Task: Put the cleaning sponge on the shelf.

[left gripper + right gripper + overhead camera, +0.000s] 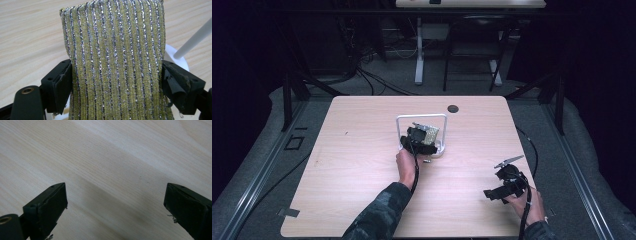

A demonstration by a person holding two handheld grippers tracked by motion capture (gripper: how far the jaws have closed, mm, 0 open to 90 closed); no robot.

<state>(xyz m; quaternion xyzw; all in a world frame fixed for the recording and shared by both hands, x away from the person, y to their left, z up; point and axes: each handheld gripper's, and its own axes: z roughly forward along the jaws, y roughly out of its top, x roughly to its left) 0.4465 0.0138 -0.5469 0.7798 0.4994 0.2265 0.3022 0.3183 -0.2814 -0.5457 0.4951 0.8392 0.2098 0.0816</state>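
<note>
From the high view, the left gripper [422,136] sits at a white wire stand [422,118] mid-desk, with a glittery yellow cloth [430,133] at its tip; the right gripper [504,185] is near the wooden desk [362,150] front right corner. In the left gripper view, both fingers [58,85] press the striped cloth's [115,62] edges, the stand's white base [175,56] apparently just behind. In the right gripper view, the fingers [50,205] stand wide apart over bare desk [112,165].

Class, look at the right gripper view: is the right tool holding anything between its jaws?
No. The right tool has its jaws wide apart, with just the bare wooden table between them.
</note>
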